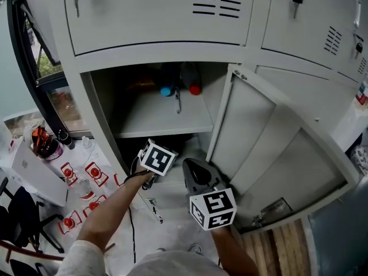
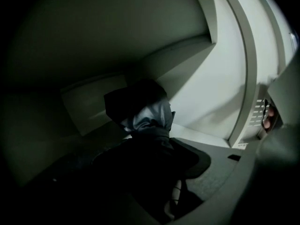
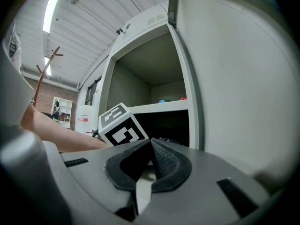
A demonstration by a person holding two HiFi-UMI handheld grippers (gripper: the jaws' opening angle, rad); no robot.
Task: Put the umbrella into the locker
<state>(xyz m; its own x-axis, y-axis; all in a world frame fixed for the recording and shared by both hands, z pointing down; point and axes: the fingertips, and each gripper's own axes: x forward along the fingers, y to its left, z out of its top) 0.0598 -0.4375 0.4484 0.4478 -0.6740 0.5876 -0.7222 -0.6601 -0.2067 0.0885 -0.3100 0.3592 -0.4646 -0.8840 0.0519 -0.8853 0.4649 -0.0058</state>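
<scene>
The umbrella (image 2: pixel 149 118) is gripped by the left gripper (image 2: pixel 150 149) inside the locker's (image 1: pixel 102 111) lower bay, under the shelf (image 1: pixel 164 119), its long axis pointed ahead of the jaws toward the back wall (image 2: pixel 89 104), while the right gripper (image 3: pixel 151 146) is clenched empty outside, beside the door (image 1: pixel 270 148).

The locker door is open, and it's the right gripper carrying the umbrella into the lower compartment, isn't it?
Wrong gripper: the left gripper view shows the left gripper closed on the umbrella inside the lower compartment. The right gripper is shut and empty, near the open locker door.
</scene>
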